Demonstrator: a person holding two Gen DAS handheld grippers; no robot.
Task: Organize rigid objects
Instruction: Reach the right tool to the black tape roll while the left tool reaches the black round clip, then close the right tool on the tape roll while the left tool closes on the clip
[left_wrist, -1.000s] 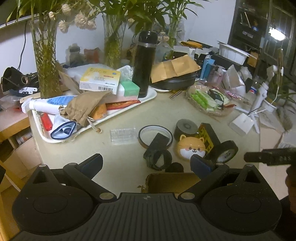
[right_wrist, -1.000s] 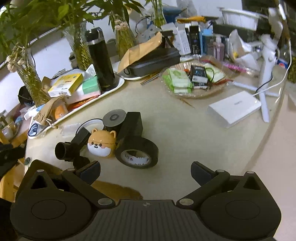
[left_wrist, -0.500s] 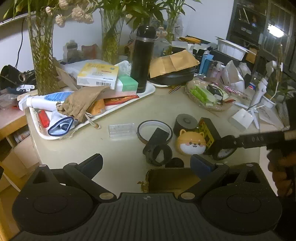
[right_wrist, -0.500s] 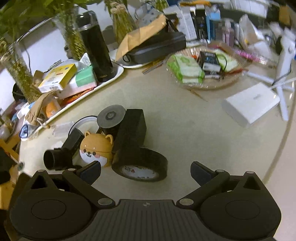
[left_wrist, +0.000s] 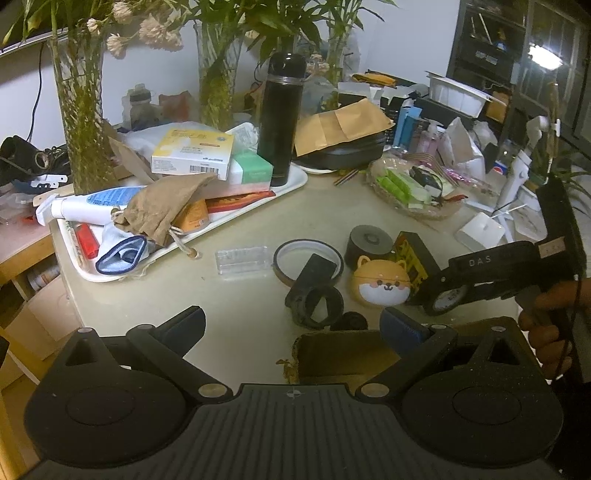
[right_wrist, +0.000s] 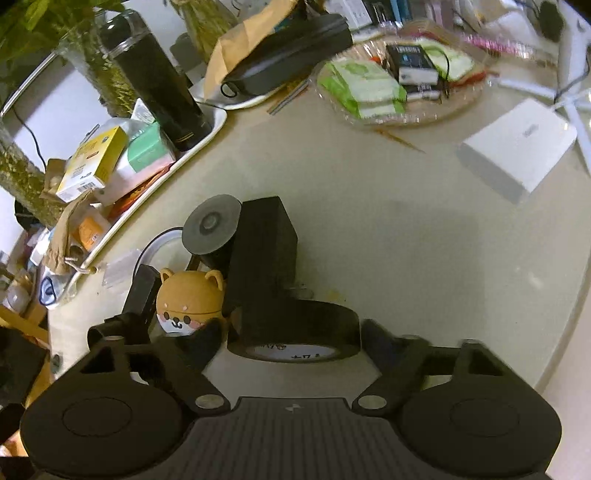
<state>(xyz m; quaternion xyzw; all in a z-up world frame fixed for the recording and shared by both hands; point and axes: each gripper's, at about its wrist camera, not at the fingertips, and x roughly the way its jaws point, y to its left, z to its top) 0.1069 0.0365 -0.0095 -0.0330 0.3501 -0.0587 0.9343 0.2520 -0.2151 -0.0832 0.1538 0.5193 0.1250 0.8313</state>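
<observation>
Right gripper (right_wrist: 291, 338) fingers have just been closing around the black tape roll (right_wrist: 295, 332) on the bench (right_wrist: 406, 240), seemingly not yet pinching; left gripper (left_wrist: 291, 325) fingers spread, empty; roll might slip sideways into the dog-faced case (right_wrist: 188, 301).

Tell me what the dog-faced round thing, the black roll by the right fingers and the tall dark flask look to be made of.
Dog-faced case: probably hard plastic, matte orange over white, with moulded ears and a printed face.
Black roll: likely vinyl tape, smooth with a dull sheen, wound on a pale printed core.
Flask: seemingly coated metal, glossy black, with highlights on its body and a thin gold ring near the base.
</observation>
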